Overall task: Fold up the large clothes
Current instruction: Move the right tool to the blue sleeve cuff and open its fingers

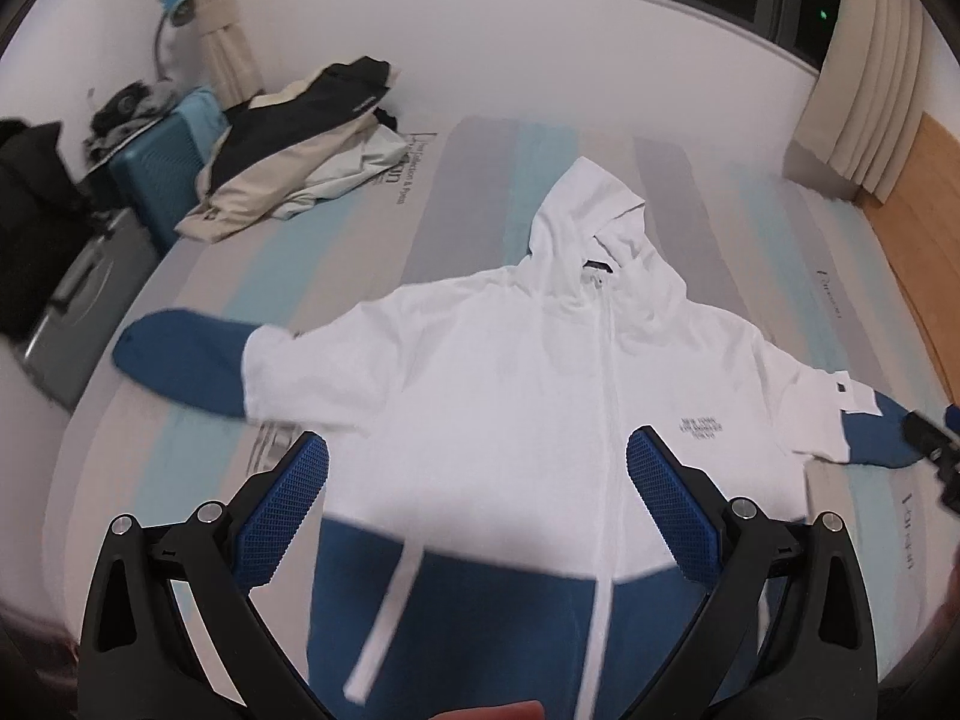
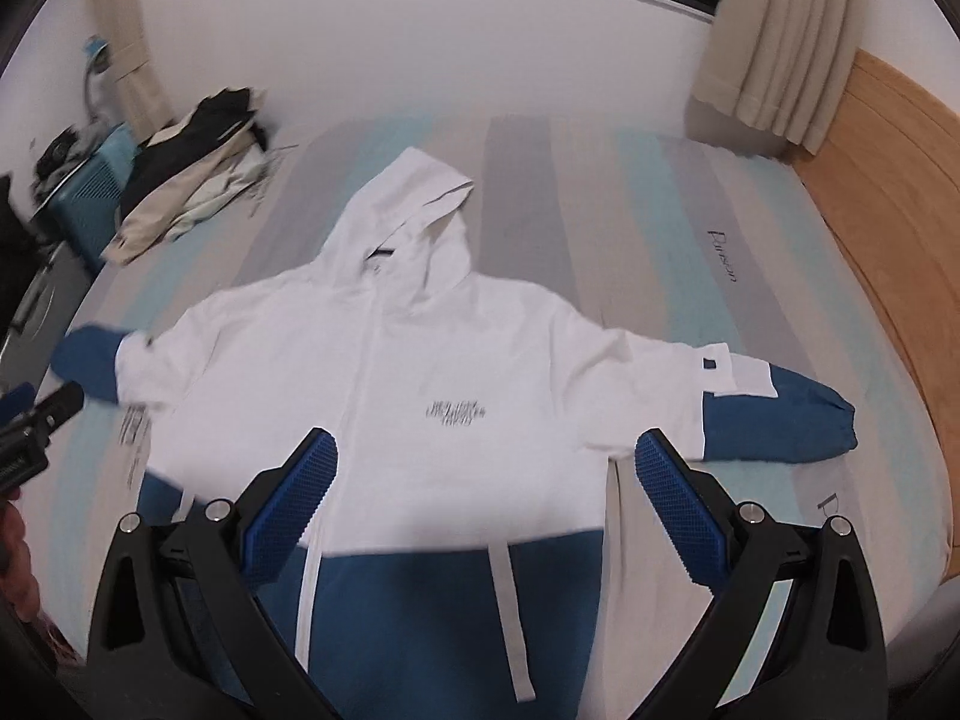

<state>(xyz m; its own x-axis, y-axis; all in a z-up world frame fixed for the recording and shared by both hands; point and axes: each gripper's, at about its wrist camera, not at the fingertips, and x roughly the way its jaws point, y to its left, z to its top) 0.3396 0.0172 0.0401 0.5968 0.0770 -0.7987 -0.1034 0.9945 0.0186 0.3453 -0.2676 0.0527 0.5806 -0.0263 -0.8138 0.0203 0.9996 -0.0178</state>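
A white hoodie (image 1: 510, 372) (image 2: 432, 372) with blue cuffs and a blue lower panel lies face up on the bed, sleeves spread to both sides and hood pointing toward the wall. My left gripper (image 1: 477, 456) hovers open above its lower chest, nothing between the blue pads. My right gripper (image 2: 486, 450) hangs open above the hoodie's right flank, also empty. The left sleeve's blue cuff (image 1: 180, 360) lies out toward the bed's left edge. The right sleeve's blue cuff (image 2: 780, 420) lies toward the headboard side. In each wrist view the other gripper shows at the frame edge.
A heap of dark and beige clothes (image 1: 288, 144) lies at the bed's far left corner. A blue case (image 1: 162, 168) and a grey suitcase (image 1: 78, 300) stand left of the striped mattress (image 2: 660, 240). A wooden headboard (image 2: 888, 210) and curtains (image 2: 768, 30) are at the right.
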